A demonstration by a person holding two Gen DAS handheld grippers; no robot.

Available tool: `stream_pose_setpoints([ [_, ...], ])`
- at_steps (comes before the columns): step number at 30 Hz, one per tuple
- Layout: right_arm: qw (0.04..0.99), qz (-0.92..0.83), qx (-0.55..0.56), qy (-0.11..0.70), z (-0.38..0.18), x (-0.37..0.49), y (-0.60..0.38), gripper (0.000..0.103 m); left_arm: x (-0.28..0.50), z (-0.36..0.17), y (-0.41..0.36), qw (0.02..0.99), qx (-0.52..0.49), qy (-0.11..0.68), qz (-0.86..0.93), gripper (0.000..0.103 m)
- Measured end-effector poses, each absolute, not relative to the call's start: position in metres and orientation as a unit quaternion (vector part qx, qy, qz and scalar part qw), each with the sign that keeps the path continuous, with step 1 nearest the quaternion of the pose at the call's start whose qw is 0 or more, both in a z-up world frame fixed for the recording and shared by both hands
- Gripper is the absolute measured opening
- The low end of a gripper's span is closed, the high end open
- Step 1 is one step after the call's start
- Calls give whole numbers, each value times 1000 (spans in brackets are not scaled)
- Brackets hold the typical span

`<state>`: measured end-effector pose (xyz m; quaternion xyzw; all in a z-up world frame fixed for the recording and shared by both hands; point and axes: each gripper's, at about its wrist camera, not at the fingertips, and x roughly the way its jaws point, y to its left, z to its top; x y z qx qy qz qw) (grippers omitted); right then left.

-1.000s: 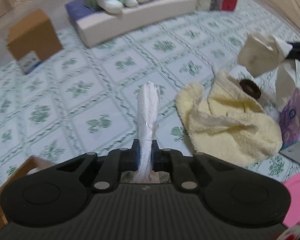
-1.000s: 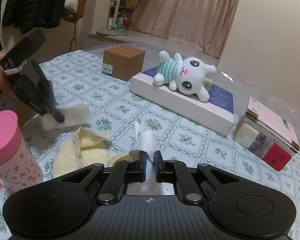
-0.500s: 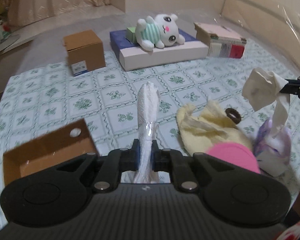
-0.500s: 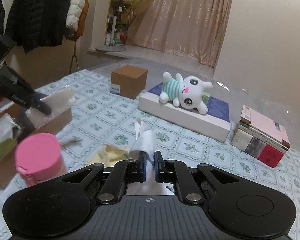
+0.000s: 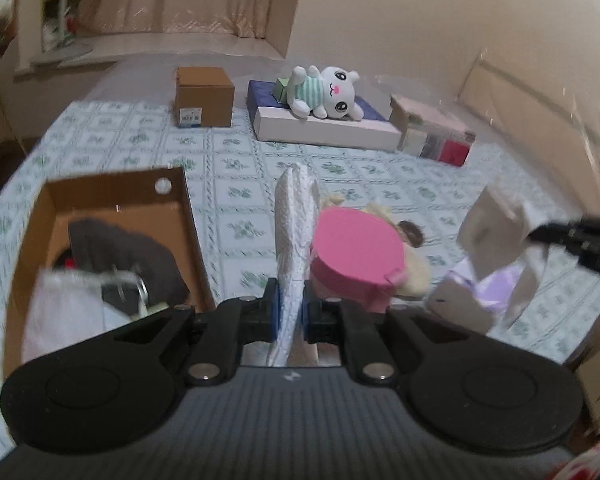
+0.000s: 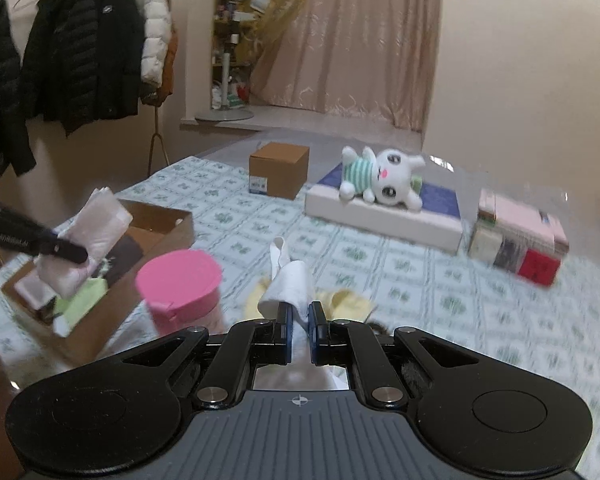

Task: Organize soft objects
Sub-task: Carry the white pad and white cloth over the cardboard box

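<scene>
Your left gripper (image 5: 288, 314) pinches a limp white cloth (image 5: 294, 232); your right gripper (image 6: 299, 330) clamps soft tissue (image 6: 290, 284); grip folds firmly.

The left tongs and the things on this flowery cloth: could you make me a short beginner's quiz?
1. True or false: the left tongs are shut on a white cloth.
2. What lies on the flat white box? A) plush rabbit B) yellow towel C) pink cup
3. Fill in: the open cardboard box holds a ____ garment.

Key: 1 true; 2 A, the plush rabbit; 3 dark, the dark garment.
</scene>
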<state>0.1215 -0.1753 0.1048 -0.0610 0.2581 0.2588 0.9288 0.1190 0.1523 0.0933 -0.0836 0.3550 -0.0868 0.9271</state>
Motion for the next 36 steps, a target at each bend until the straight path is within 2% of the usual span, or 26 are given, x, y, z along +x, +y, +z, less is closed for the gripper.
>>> stream_pose_setpoints([
  [7, 921, 268, 4, 281, 92, 76, -182, 8, 65, 84, 140, 929, -124, 343, -67, 10],
  [15, 908, 299, 24, 294, 87, 42, -166, 8, 30, 73, 112, 930, -95, 349, -56, 10],
  [36, 882, 352, 11, 313, 78, 40, -113, 8, -1, 69, 131, 931, -89, 354, -14, 10],
])
